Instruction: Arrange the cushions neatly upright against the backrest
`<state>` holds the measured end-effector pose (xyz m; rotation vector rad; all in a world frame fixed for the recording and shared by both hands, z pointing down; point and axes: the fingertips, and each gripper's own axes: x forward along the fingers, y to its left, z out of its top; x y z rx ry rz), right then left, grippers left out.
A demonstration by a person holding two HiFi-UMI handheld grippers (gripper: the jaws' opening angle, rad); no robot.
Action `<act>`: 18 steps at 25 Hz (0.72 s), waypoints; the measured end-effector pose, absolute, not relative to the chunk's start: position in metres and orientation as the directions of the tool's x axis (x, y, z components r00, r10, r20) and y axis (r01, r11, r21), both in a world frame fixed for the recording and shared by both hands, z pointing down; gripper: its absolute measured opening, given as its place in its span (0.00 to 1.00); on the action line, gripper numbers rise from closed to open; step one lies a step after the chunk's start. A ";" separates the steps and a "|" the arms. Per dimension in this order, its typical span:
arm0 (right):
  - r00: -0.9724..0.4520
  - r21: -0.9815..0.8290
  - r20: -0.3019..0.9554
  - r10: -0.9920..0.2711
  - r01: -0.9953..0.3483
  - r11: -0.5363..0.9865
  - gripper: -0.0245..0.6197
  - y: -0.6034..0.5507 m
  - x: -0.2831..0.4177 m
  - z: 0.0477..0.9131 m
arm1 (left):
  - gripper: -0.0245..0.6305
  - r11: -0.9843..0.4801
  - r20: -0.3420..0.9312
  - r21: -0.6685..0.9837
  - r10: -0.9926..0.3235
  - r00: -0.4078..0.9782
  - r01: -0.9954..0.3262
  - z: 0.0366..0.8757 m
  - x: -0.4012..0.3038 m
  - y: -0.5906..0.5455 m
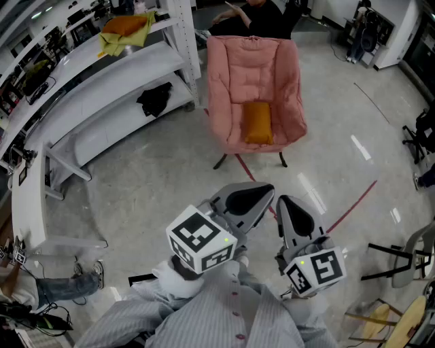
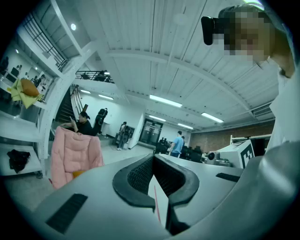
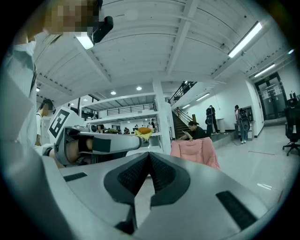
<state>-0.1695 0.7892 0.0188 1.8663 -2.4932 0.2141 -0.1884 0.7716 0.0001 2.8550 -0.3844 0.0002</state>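
A: Jaws, quick?
B: Left gripper [image 1: 253, 198] has its jaws pressed together with nothing between them; the left gripper view shows the black pads [image 2: 140, 176] meeting at the tips. Right gripper [image 1: 293, 216] is the same, jaws closed and empty.
A: Where are they?
B: Both are held close to the person's chest, side by side, pointing out over the floor [image 1: 156, 183].
A: Cushion?
B: The orange cushion [image 1: 257, 122] sits on the pink padded chair [image 1: 255, 61], in the middle, where seat meets backrest. Can't tell if it leans or lies flat.
A: Relative to the jaws?
B: Well apart, straight ahead of both grippers across open floor, touching neither. In the left gripper view only a sliver of orange shows low on the chair, off to the left of the jaws. In the right gripper view the chair is just right of the jaw tips and far behind them, with the cushion not visible.
A: Other stuff?
B: A white shelf unit [image 1: 102, 75] stands left of the chair, with an orange bundle [image 1: 129, 26] on a yellow cloth [image 1: 115, 44] on the top shelf and a black item [image 1: 155, 100] on the lower shelf. There is red tape [image 1: 353, 204] on the floor, and a person in black [image 1: 255, 15] behind the chair.
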 end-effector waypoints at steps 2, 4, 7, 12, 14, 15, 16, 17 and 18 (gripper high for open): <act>-0.289 -0.094 0.093 -0.953 -0.955 0.280 0.06 0.787 -0.170 0.017 | 0.05 -0.932 0.030 0.250 -0.263 0.964 -0.262 -0.001 -0.189 0.770; -0.288 -0.093 0.089 -0.954 -0.956 0.280 0.06 0.787 -0.169 0.016 | 0.05 -0.933 0.029 0.246 -0.265 0.964 -0.264 -0.001 -0.188 0.769; -0.277 -0.097 0.086 -0.957 -0.958 0.269 0.06 0.789 -0.164 0.017 | 0.05 -0.932 0.029 0.243 -0.269 0.963 -0.268 0.000 -0.186 0.771; -0.283 -0.105 0.079 -0.956 -0.956 0.274 0.06 0.800 -0.158 0.017 | 0.05 -0.931 0.021 0.232 -0.284 0.959 -0.281 -0.003 -0.182 0.779; -0.288 -0.103 0.073 -0.955 -0.955 0.280 0.06 0.805 -0.156 0.017 | 0.05 -0.931 0.018 0.225 -0.290 0.957 -0.286 -0.004 -0.180 0.784; -0.291 -0.102 0.069 -0.954 -0.954 0.283 0.06 0.808 -0.155 0.017 | 0.05 -0.931 0.016 0.224 -0.293 0.956 -0.289 -0.003 -0.179 0.787; -0.295 -0.102 0.065 -0.953 -0.952 0.287 0.06 0.811 -0.154 0.017 | 0.05 -0.930 0.014 0.224 -0.295 0.955 -0.290 -0.003 -0.178 0.790; -0.299 -0.102 0.064 -0.952 -0.951 0.291 0.06 0.814 -0.153 0.018 | 0.05 -0.930 0.014 0.225 -0.297 0.955 -0.292 -0.002 -0.177 0.794; -0.302 -0.102 0.063 -0.951 -0.950 0.295 0.06 0.817 -0.152 0.018 | 0.05 -0.929 0.015 0.224 -0.299 0.954 -0.294 -0.001 -0.176 0.797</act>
